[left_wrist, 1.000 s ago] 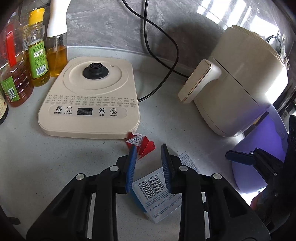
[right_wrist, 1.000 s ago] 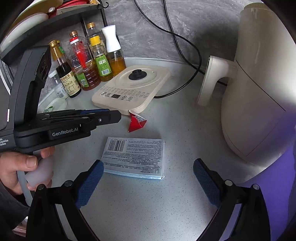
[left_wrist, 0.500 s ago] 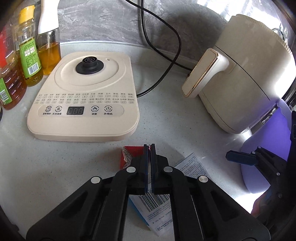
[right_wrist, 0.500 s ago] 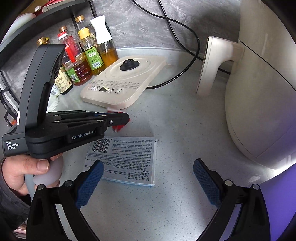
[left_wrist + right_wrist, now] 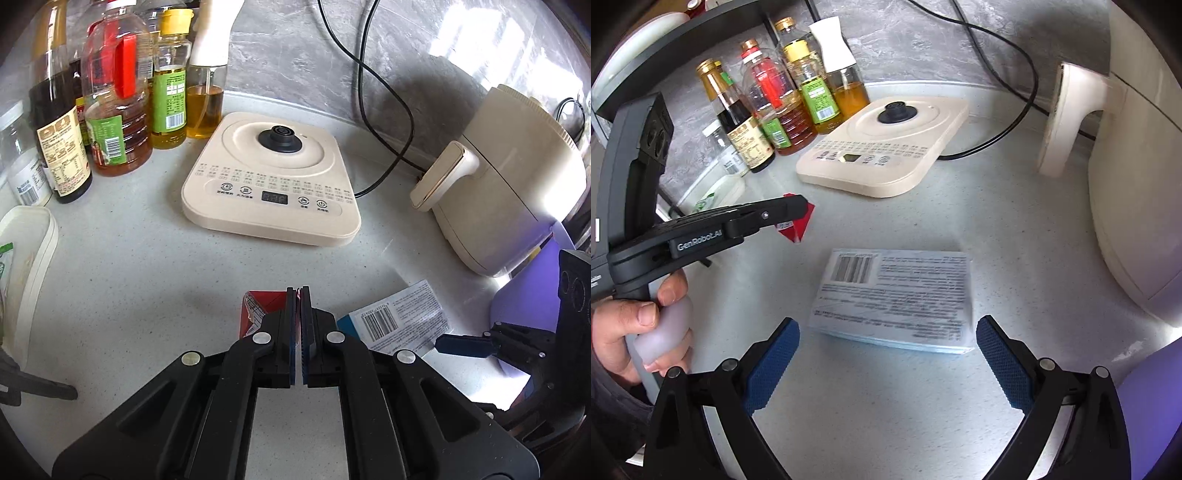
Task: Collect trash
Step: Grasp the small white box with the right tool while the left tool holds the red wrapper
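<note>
**Red wrapper pinched, white packet between my other fingers**

My left gripper [image 5: 298, 295] is clamped tight on the red wrapper [image 5: 258, 306], jaws pressed together with just a sliver of it showing between the blue pads. From the right wrist view the wrapper [image 5: 798, 229] hangs at the tip of that gripper [image 5: 798, 206], above the grey speckled worktop [image 5: 147, 280]; can't tell if it's touching the surface or not.

My right gripper [image 5: 886, 354] is spread wide, blue pads on either side of the near end of the white packet [image 5: 897, 295] with the barcode. The packet lies flat on the worktop, and neither pad is touching it. In the left wrist view the same packet [image 5: 399, 317] sits just right of my closed fingers.

Behind all this: the cream appliance base [image 5: 273, 192] with the black knob, a row of oil and sauce bottles [image 5: 118, 110] at back left, and the cream air fryer [image 5: 517, 177] on the right.
</note>
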